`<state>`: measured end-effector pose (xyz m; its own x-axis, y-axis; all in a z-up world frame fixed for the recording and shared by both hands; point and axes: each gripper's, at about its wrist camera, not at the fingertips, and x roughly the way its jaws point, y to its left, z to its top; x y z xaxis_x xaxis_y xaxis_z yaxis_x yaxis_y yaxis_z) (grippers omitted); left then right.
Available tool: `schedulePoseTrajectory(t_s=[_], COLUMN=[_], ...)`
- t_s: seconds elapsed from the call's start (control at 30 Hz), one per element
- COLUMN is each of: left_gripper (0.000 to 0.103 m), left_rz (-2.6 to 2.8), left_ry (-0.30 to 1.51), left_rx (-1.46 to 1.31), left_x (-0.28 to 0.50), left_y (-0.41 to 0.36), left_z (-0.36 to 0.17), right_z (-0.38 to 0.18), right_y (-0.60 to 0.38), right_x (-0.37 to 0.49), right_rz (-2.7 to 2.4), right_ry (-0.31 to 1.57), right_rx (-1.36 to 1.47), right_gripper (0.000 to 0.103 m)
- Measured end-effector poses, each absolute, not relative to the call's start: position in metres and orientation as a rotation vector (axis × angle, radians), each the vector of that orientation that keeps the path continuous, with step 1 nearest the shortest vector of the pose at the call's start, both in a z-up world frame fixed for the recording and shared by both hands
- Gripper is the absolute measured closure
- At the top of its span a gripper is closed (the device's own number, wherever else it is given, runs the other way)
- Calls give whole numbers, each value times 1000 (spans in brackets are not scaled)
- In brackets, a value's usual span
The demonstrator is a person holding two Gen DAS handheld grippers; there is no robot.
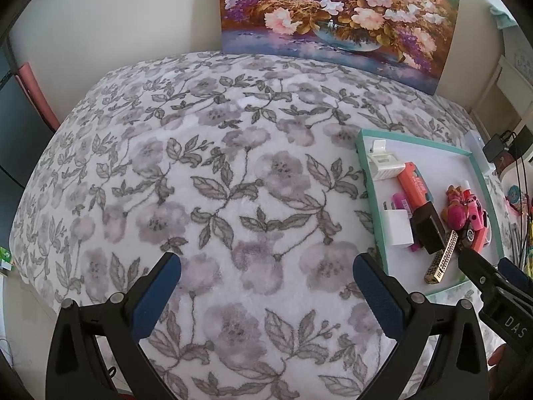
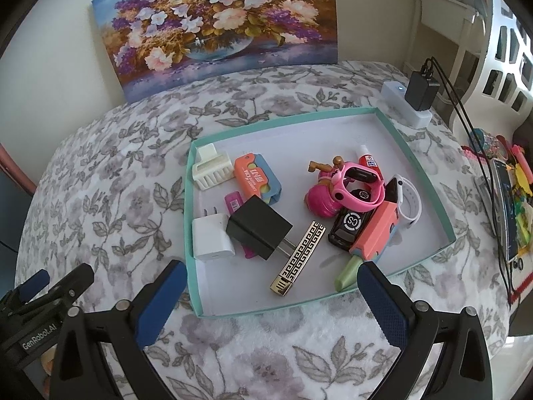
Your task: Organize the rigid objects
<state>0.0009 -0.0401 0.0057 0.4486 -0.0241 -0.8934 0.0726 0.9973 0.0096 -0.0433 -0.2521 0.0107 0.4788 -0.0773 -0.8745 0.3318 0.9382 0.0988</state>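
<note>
A teal-rimmed white tray (image 2: 429, 180) lies on the floral blanket and holds several small items: a black charger (image 2: 258, 226), a white charger (image 2: 213, 236), a gold-patterned lighter (image 2: 298, 256), an orange case (image 2: 255, 178), a pink watch (image 2: 356, 183) and a pink doll (image 2: 321, 200). My right gripper (image 2: 269, 295) is open and empty over the tray's near edge. My left gripper (image 1: 266, 285) is open and empty over bare blanket, left of the tray (image 1: 364, 166). The right gripper's fingers (image 1: 479, 266) show at the tray's near corner in the left wrist view.
A flower painting (image 2: 216, 23) leans on the wall behind the blanket (image 1: 200, 166). A white power strip (image 2: 406, 106) with a black adapter sits behind the tray. Cables and colourful clutter (image 2: 513, 200) lie at the right edge.
</note>
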Motion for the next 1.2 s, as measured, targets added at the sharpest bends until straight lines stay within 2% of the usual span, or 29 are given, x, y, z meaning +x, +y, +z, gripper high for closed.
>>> schedulePoseTrajectory(t_s=[1.2], left_gripper=[0], left_rz=[-40], left_ry=[1116], left_rx=[70], left_x=[2], left_y=[-39], left_z=[2], right_z=[7], right_y=[-252], right_x=[-43], right_rz=[-246], right_ry=[1057], right_rx=[253], right_gripper=[0])
